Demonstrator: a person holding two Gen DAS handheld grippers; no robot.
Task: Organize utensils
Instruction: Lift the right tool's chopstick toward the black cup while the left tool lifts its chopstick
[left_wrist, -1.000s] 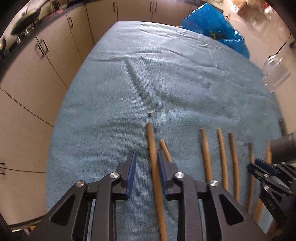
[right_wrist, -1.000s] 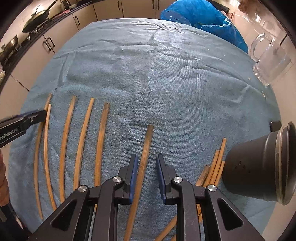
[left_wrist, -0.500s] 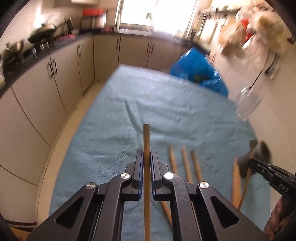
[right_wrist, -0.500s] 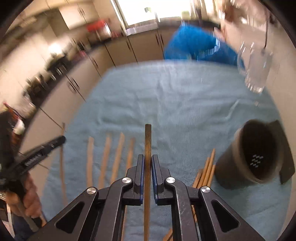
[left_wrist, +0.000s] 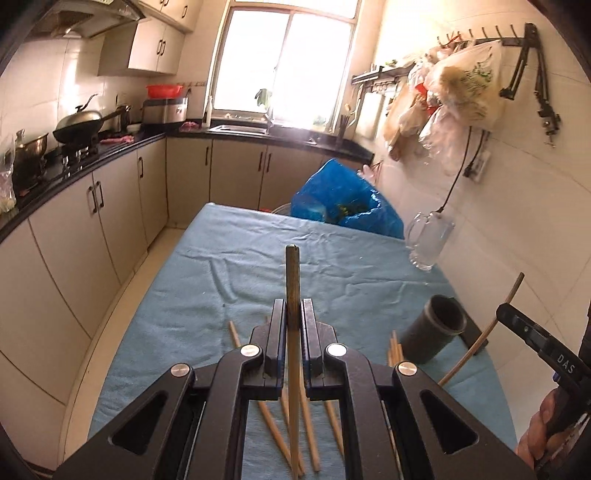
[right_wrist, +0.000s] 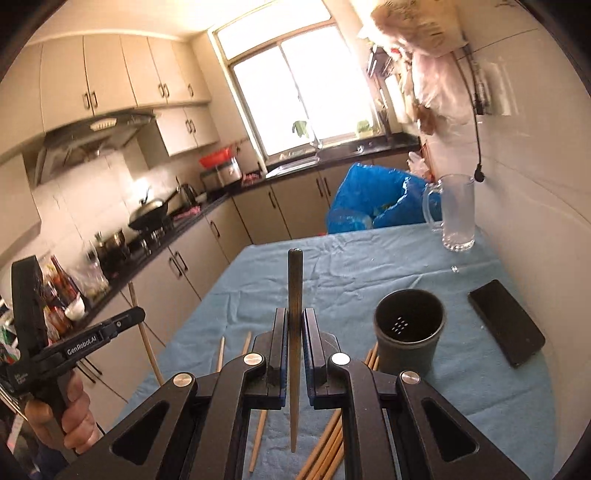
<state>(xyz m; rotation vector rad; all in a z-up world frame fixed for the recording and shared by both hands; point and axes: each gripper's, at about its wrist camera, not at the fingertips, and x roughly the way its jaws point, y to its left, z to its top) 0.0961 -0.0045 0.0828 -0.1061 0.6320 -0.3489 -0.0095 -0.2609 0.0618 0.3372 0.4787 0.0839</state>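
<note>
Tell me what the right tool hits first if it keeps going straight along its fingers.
Probably nothing close. The right tool, shut on a chopstick, points up over the blue cloth; the dark holder cup sits off to its right. Past the table edge come the cabinets, though depth is unclear.

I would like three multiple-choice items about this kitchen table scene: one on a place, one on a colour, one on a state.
1. Where does the dark cup stand?
A. on the blue cloth
B. on the stove
C. on the floor

2. What colour is the bag at the table's far end?
A. red
B. blue
C. white

3. What is the right gripper doing?
A. open, holding nothing
B. shut on a chopstick
C. shut on the glass mug

Key:
1 A, the cup rests on the cloth beside a phone.
2 B, the bag is plainly blue.
3 B, the jaws pinch one chopstick.
</note>
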